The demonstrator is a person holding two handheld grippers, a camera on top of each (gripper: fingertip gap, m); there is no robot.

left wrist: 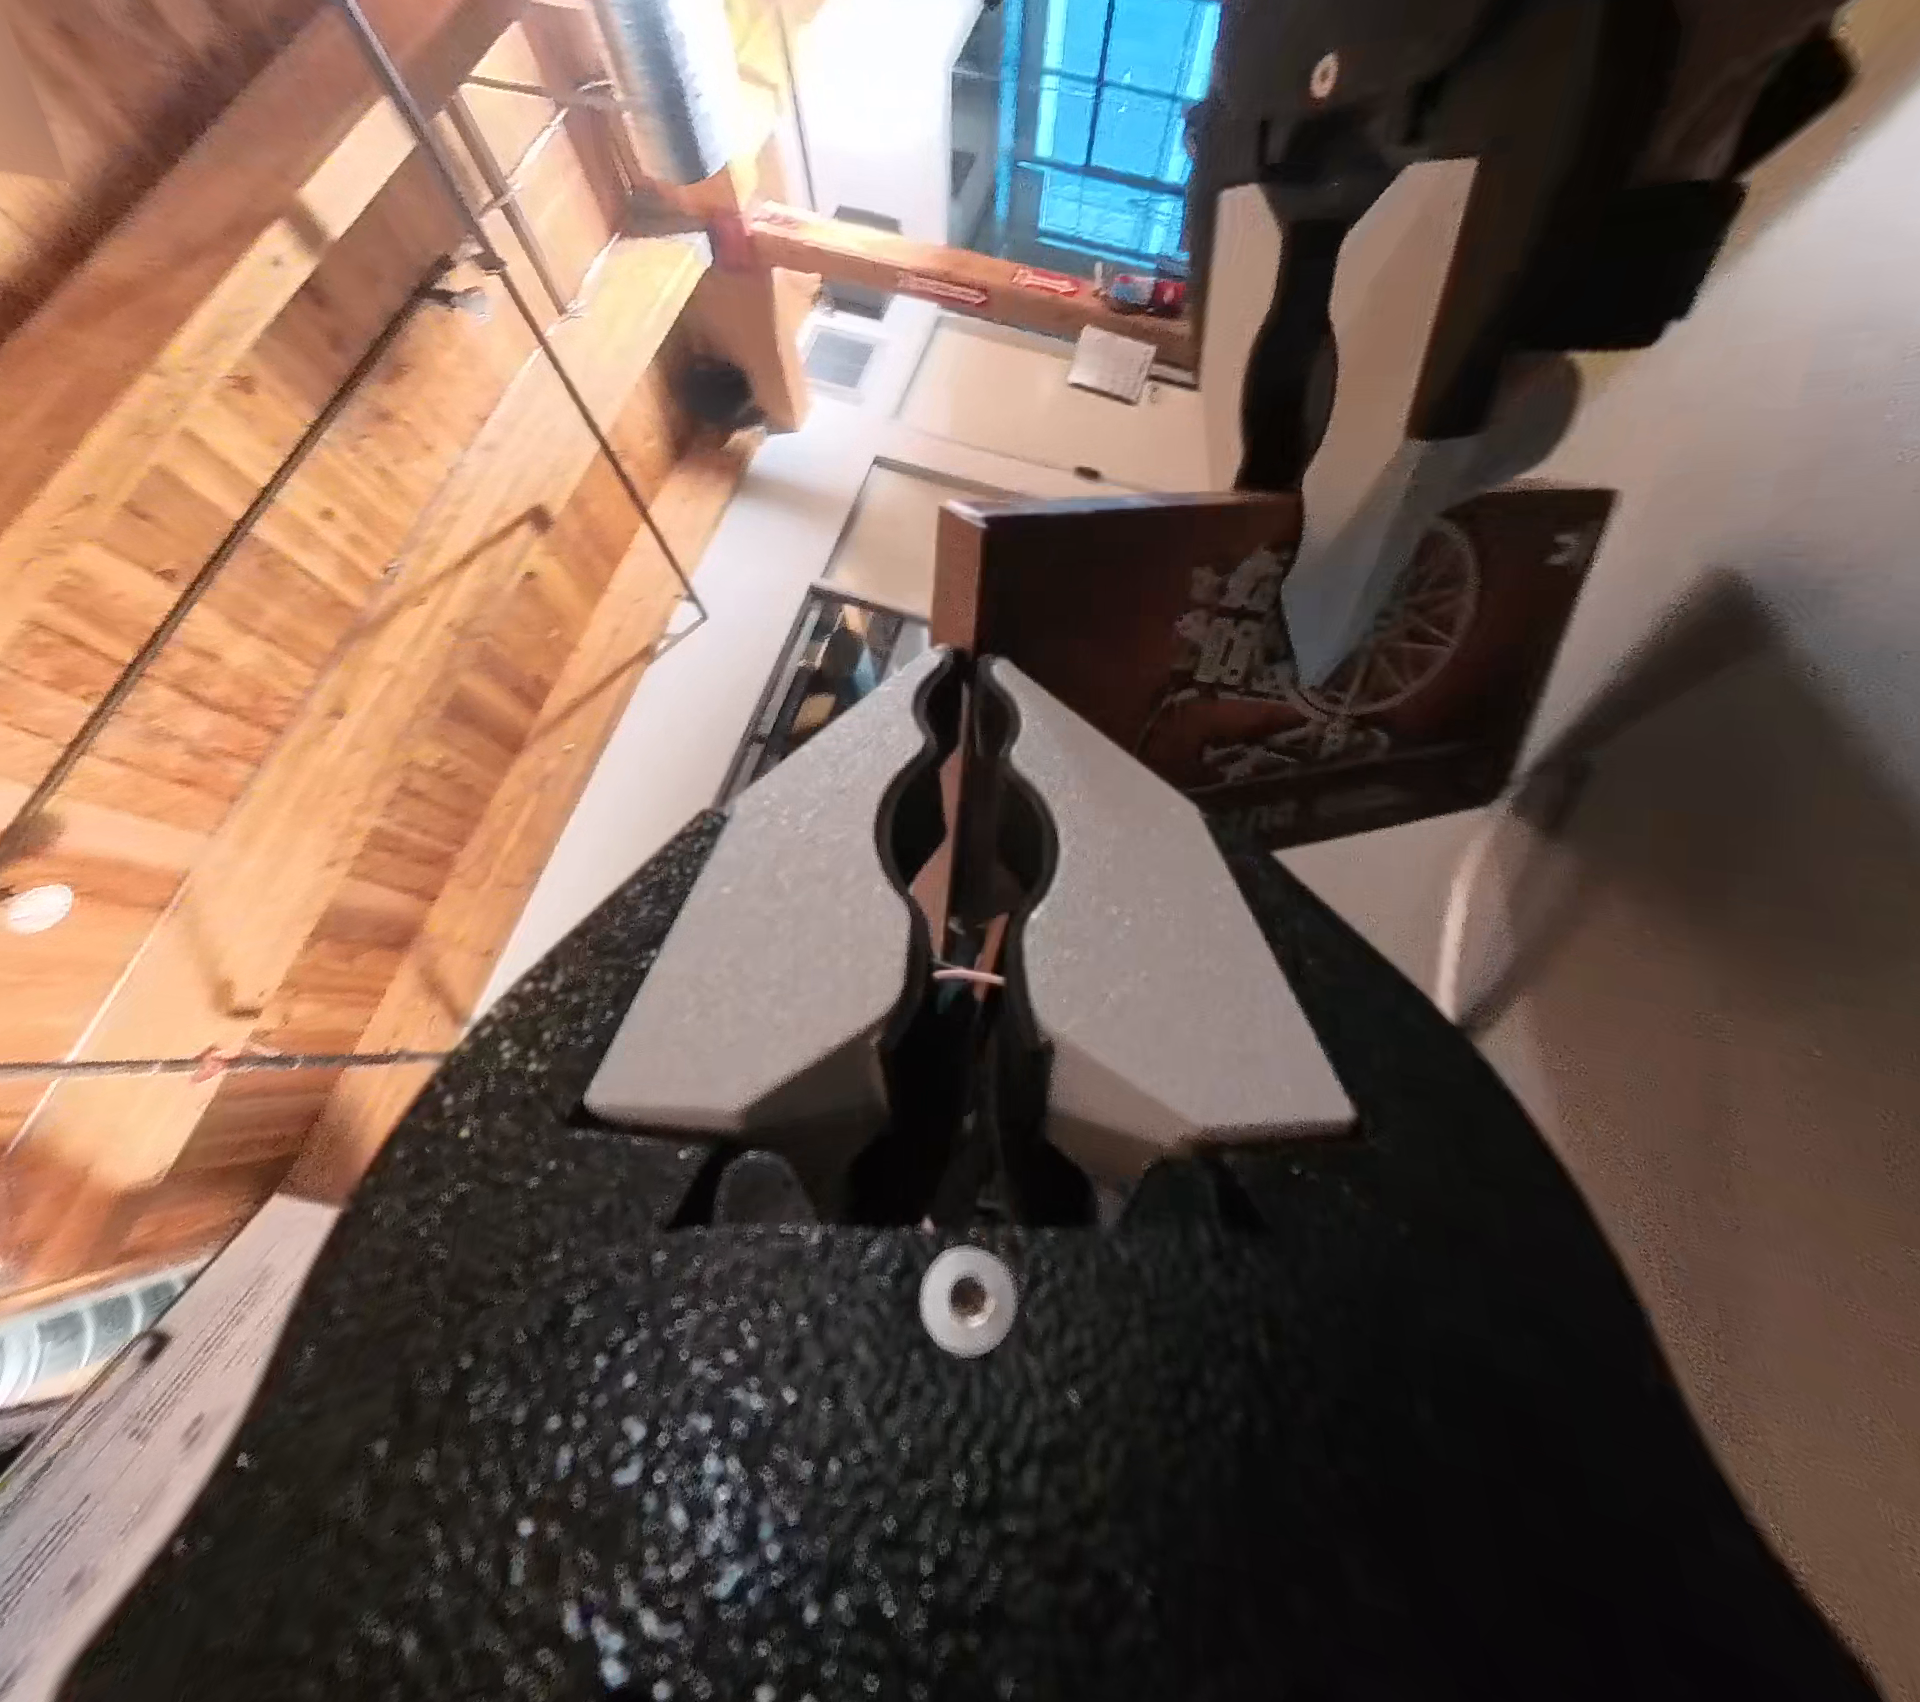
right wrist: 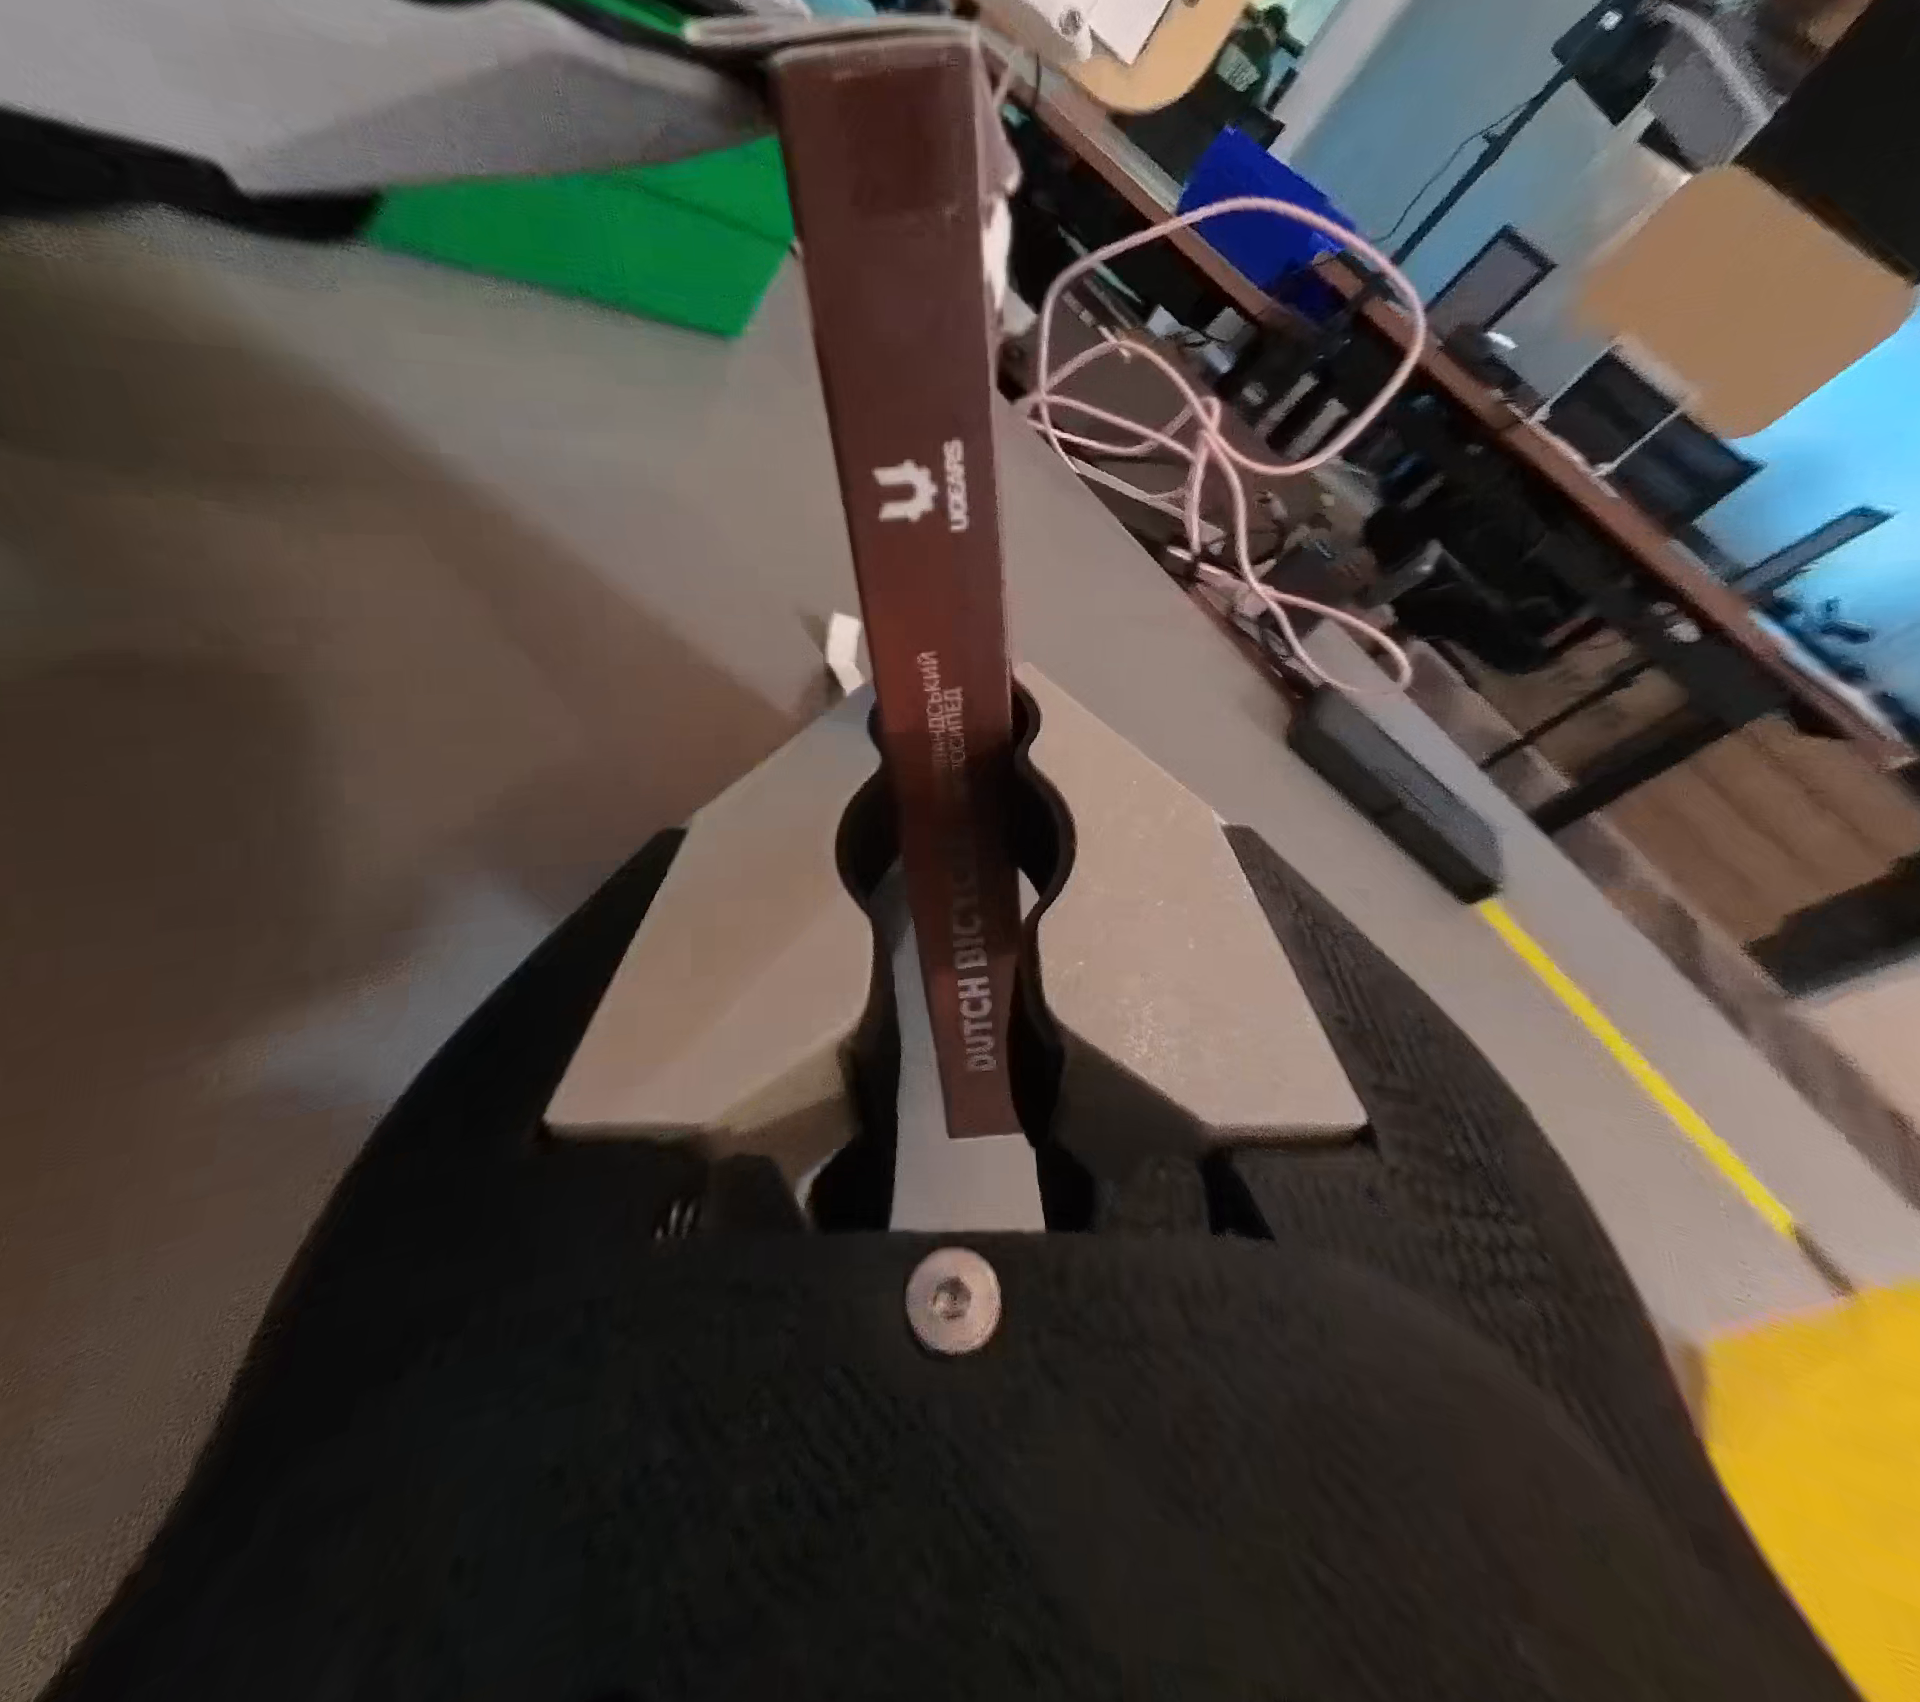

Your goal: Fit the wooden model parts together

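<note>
Right hand-held gripper point(right wrist: 951, 779) is clamped on the narrow spine of a flat brown box point(right wrist: 914, 426). Left hand-held gripper point(left wrist: 971, 686) is clamped on the box's opposite edge. The box is held between both, raised clear of the grey worktop point(right wrist: 520, 447)
</note>
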